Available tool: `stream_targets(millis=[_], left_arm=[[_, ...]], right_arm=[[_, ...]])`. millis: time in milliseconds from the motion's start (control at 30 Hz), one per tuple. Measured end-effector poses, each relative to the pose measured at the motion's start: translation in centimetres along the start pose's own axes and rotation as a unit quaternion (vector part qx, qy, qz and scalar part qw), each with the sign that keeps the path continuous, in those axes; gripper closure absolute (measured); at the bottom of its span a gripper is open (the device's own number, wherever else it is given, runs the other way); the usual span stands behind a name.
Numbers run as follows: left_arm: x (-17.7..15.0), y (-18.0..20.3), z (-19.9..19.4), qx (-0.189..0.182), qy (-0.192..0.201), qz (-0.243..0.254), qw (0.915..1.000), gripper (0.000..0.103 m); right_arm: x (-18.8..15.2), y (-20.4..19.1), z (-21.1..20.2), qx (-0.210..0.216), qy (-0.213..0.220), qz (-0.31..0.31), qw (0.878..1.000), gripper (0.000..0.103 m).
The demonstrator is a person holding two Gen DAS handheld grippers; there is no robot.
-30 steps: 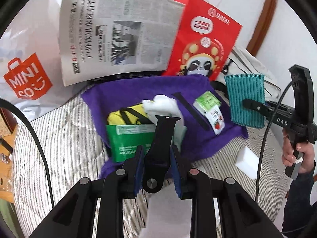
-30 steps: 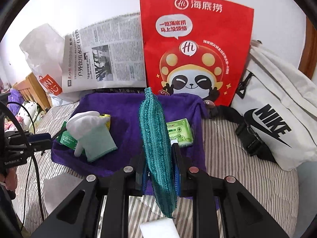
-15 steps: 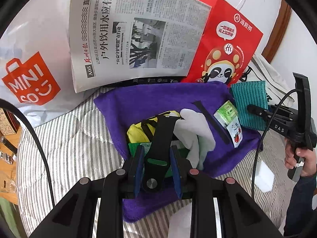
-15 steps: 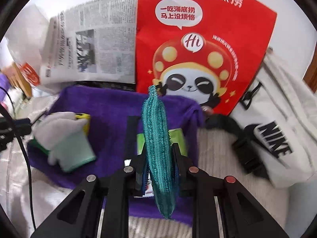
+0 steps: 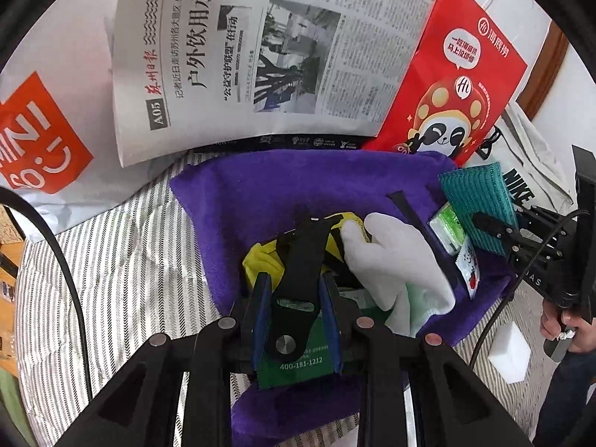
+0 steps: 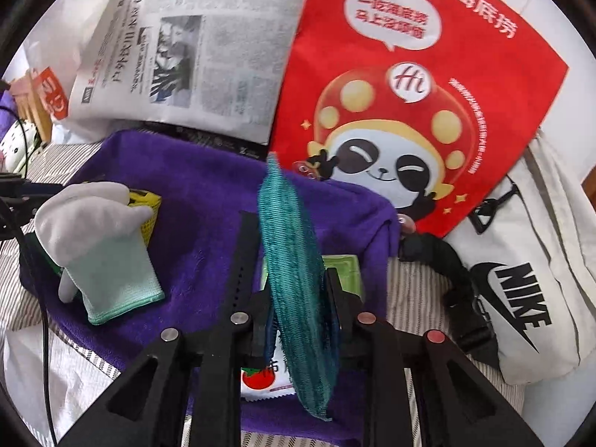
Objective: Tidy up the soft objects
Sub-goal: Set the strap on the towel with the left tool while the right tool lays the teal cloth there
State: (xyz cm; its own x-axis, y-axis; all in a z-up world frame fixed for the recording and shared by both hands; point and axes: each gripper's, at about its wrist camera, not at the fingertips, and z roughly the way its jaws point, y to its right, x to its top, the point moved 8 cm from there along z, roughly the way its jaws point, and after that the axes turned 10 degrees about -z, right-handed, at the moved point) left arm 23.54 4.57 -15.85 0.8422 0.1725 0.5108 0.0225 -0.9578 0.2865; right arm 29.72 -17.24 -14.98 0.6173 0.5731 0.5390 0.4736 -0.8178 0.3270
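A purple towel lies spread on the striped bed, also in the right wrist view. On it lie a white and mint glove, a yellow item, a green packet and small sachets. My left gripper is shut on a black watch strap above the towel. My right gripper is shut on a teal knitted cloth, held on edge over the towel's right side; it also shows in the left wrist view.
A newspaper, a red panda paper bag and a white Miniso bag stand behind the towel. A white Nike bag lies right. A white foam block sits on the striped bedding.
Both grippers have moved forward over the purple towel with their loads. The strap is now above the yellow item, the teal cloth above the sachets.
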Motion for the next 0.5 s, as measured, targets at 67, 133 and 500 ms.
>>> stream_targets(millis=[67,133,500], left_arm=[[0.0,0.2,0.1,0.006,-0.001,0.004,1.0000,0.077],[0.2,0.4,0.3,0.008,-0.003,0.010,0.9999,0.077],[-0.1,0.7,1.2,0.025,-0.020,0.015,0.9994,0.068]], right_arm=[[0.1,-0.3,0.2,0.007,0.001,-0.004,1.000,0.076],[0.1,-0.6,0.3,0.016,0.004,-0.004,1.000,0.071],[-0.7,-1.5,0.2,0.092,0.016,0.013,0.996,0.051]])
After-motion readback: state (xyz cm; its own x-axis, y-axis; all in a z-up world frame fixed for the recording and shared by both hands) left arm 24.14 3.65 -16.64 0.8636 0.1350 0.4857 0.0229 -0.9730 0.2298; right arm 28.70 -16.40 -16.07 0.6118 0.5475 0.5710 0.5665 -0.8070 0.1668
